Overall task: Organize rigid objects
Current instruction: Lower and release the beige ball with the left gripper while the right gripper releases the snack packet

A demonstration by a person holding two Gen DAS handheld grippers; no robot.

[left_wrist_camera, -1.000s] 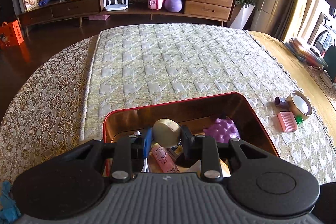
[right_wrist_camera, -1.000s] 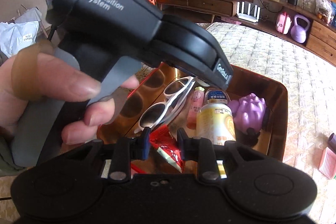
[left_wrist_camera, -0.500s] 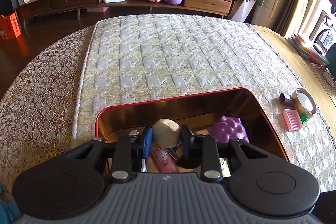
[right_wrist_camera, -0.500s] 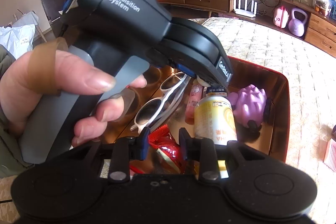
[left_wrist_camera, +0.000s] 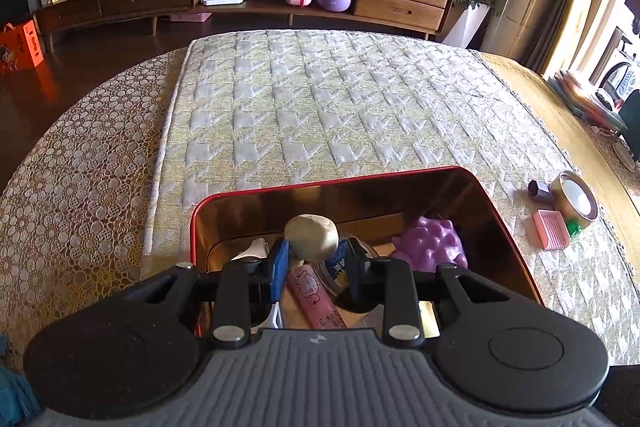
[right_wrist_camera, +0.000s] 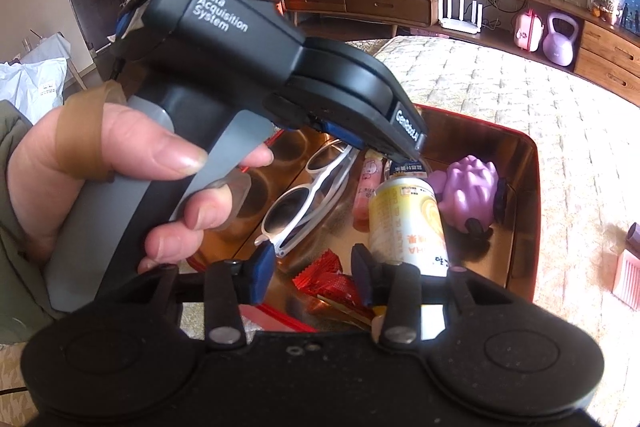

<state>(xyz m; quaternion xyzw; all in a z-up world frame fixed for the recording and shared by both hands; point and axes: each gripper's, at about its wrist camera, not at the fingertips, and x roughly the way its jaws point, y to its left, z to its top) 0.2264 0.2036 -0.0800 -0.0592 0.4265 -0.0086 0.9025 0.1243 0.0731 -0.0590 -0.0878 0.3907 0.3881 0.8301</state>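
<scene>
Since the earlier frames the left hand-held gripper [left_wrist_camera: 314, 258] has been raised a little above the red tray [left_wrist_camera: 400, 174], and the right hand-held gripper [right_wrist_camera: 313, 267] has been opened wider and drawn back. The left one is closed on a round beige stone-like lump [left_wrist_camera: 312, 235], held over the tray's middle. Directly beneath it a pink tube [left_wrist_camera: 314, 297] and a yellow can [right_wrist_camera: 406, 223] are seen, with white sunglasses [right_wrist_camera: 304, 203] to one side and a purple spiky toy [left_wrist_camera: 432, 247] to the other. The right one is held empty, jaws apart, above a red wrapper [right_wrist_camera: 324, 277] at the tray's near edge. Outside the tray, on the quilted tabletop [left_wrist_camera: 320, 115], a pink comb [left_wrist_camera: 550, 229] and a tape roll [left_wrist_camera: 576, 197] remain. The step in hand appears to be placing the lump; a free spot in the tray is called for next, then a release.
</scene>
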